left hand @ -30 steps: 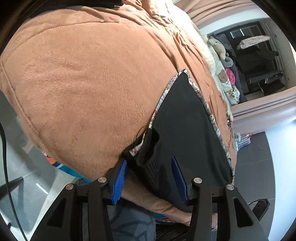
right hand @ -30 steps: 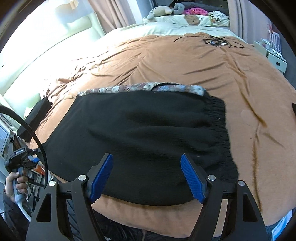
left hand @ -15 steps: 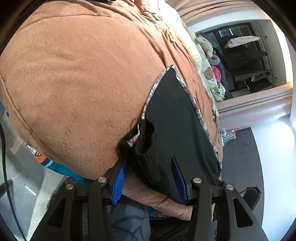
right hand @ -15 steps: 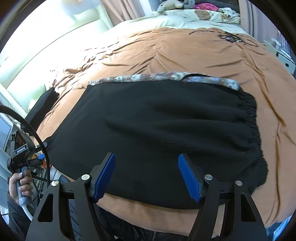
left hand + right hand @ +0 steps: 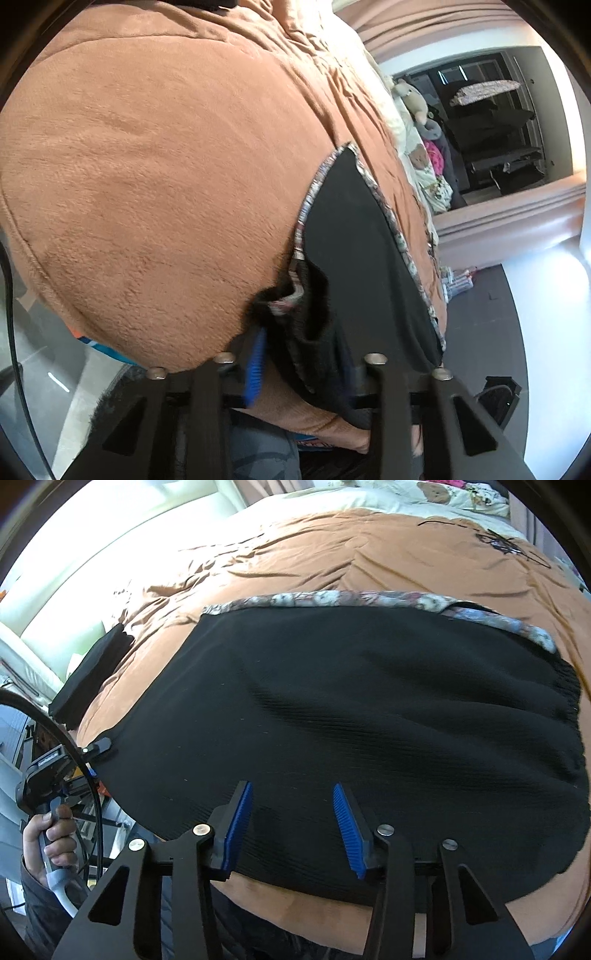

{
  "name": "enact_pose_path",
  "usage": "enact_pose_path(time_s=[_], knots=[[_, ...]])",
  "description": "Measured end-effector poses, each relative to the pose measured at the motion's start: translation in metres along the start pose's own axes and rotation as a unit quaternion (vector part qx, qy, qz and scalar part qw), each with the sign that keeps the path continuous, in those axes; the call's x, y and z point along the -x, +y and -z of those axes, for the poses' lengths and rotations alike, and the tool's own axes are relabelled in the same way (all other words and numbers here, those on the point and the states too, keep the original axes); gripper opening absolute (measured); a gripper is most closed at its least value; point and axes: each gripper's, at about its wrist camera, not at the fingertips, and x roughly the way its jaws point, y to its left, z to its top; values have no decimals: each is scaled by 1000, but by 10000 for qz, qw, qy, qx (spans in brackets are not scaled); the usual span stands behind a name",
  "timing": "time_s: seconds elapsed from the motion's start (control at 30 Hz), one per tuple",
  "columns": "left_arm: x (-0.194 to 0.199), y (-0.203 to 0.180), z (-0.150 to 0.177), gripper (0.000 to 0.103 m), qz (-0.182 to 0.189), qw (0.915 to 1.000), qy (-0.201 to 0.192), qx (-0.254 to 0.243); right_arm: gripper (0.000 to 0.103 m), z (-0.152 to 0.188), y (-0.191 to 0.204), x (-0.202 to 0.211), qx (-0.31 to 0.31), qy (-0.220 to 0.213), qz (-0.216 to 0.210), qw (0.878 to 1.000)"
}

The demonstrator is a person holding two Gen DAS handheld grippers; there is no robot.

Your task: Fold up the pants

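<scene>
Black pants point(image 5: 351, 716) are laid flat across the near part of a bed covered w/ an orange-brown blanket point(image 5: 332, 557). A floral patterned lining is seen along the far edge of the pants; the ribbed, gathered waistband end lies toward the right in the right wrist view.

Left tongs point(image 5: 301, 350): the bunched hem corner of the pants point(image 5: 354, 236) sits between the fingers, at the bed's near-left edge. One blue pad is visible, pressed against the fabric; the other is mostly hidden behind the cloth — a firm pinch can't be confirmed, so the state can't be told. In the right wrist view the left tongs point(image 5: 96, 746) are seen at the pants' left corner, w/ the person's left hand point(image 5: 50, 840) gripping the handle below.

Right tongs point(image 5: 293, 823) are spread, blue pads apart, positioned over the near edge of the pants approx. midway along it. Nothing is gripped between the pads; contact w/ the fabric can't be judged.

A dark folded item point(image 5: 90, 672) is seen on the blanket, left of the pants. Stuffed toys point(image 5: 415, 99) and printed pillows lie at the head of the bed.
</scene>
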Motion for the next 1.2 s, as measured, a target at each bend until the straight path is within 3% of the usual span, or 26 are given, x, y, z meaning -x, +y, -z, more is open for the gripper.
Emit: enact_pose_path(time_s=[0.4, 0.53, 0.8, 0.9, 1.2], knots=[[-1, 2, -1, 18, -59, 9999, -21, 101, 39, -43, 5, -55, 0, 314, 379, 9988], [-2, 0, -3, 18, -94, 9998, -30, 147, 29, -62, 9, -66, -32, 314, 579, 9978], [-6, 0, -4, 23, -107, 9992, -25, 386, 23, -100, 1, -98, -246, 408, 855, 9952], [-3, 2, 0, 23, -92, 9988, -45, 477, 14, -110, -4, -110, -282, 446, 996, 9936], [0, 8, 7, 23, -4, 9975, -89, 708, 6, -145, -21, -134, -418, 386, 1216, 9910]])
